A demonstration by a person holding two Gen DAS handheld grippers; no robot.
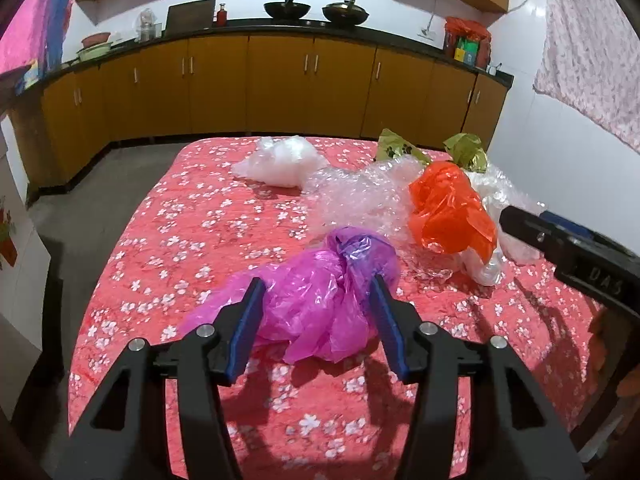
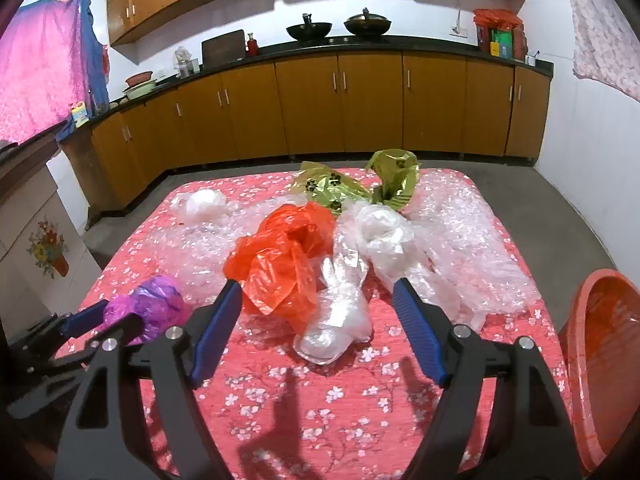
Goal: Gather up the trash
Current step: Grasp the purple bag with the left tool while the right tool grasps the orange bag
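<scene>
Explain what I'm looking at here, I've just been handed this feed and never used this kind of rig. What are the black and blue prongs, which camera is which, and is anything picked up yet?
No robot arm here: a person holds a two-finger grabber in each hand, and a fisheye camera on each looks forward along its fingers. The black arms with blue pads are those fingers.

The left camera shows the left gripper, open, its pads on either side of a crumpled purple bag lying on the table. It is not squeezed yet. The right camera shows the right gripper, also open, hovering in front of an orange bag and a clear plastic glove. Nothing is held.

Also on the red flowered cloth: bubble wrap, a white bag and green-gold wrappers. A red basin sits at the table's right edge.
</scene>
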